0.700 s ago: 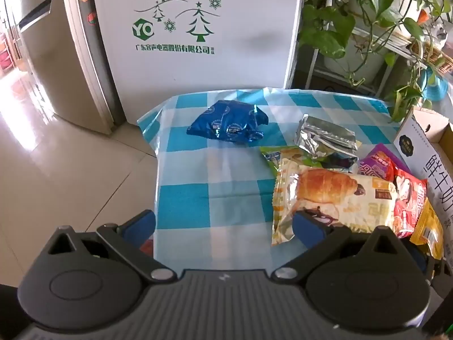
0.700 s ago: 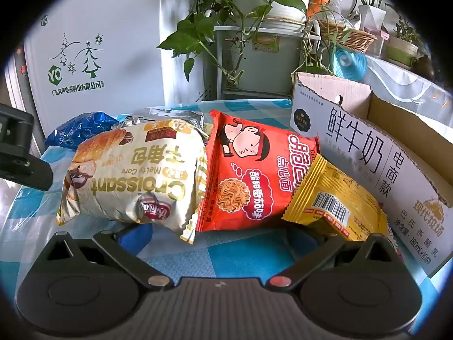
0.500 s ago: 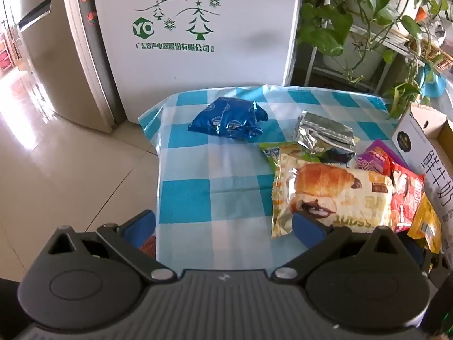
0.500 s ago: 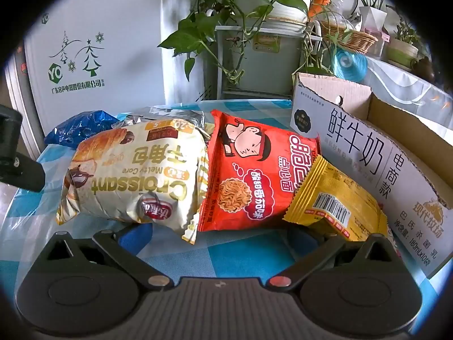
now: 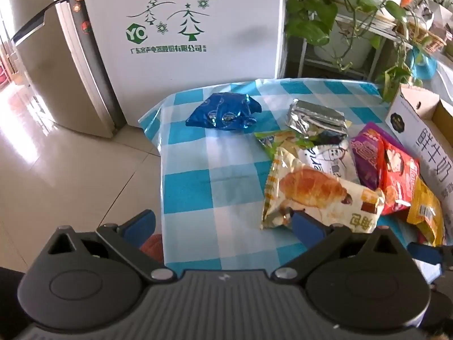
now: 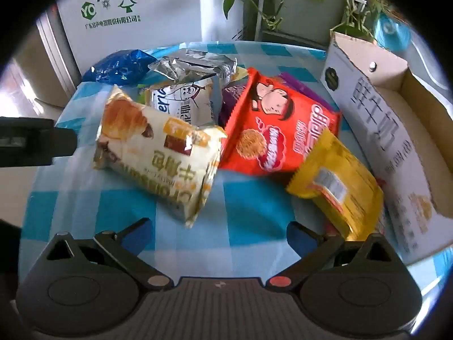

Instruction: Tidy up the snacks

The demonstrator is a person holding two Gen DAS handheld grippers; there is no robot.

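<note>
- Left gripper [image 5: 223, 225]: jaws spread wide, holding nothing; its right finger [image 5: 307, 223] overlaps the croissant bag [image 5: 320, 198] at 3 o'clock; contact unclear.
- Right gripper [image 6: 218, 233]: jaws wide apart, empty, above the checked tablecloth [image 6: 249, 212].
- Snack pile lies at 12 o'clock; yellow packet [image 6: 337, 187] leans beside the carton [image 6: 396, 147].

On the white cabinet [image 5: 198, 28] a green "YO" badge is printed beside drawn fir trees, with a line of green Chinese characters below, ending "有限公司". On the carton [image 6: 376, 119] large black characters "鲜牛奶" are printed down the side; the smaller print lower down cannot be read. On the croissant bag [image 6: 158, 147] "包" and "牛" are made out. On the white packet [image 6: 184, 104] the letters "eria" are seen.
</note>
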